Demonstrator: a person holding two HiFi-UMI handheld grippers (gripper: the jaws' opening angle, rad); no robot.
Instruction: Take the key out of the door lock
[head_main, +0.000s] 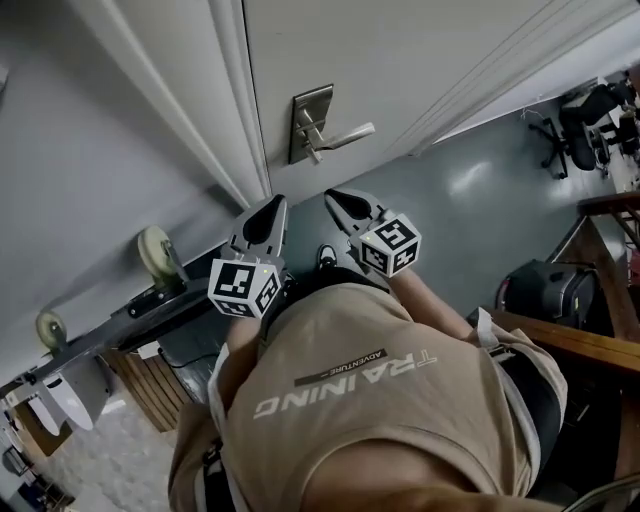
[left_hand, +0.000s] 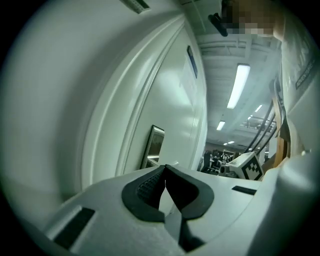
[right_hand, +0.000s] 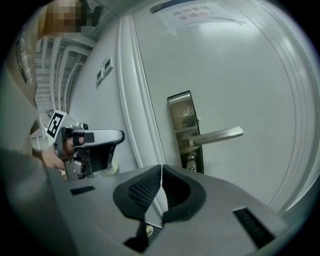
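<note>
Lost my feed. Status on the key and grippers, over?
Left gripper, right gripper shut, empty, off the door. Key in lock under handle, untouched. Path clear.

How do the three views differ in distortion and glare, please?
Head view: even, dim light, with pale glare patches on the floor. Left gripper view: strong fisheye bowing the door frame, ceiling light blown out. Right gripper view: same bowing, yet the door handle is sharp.
</note>
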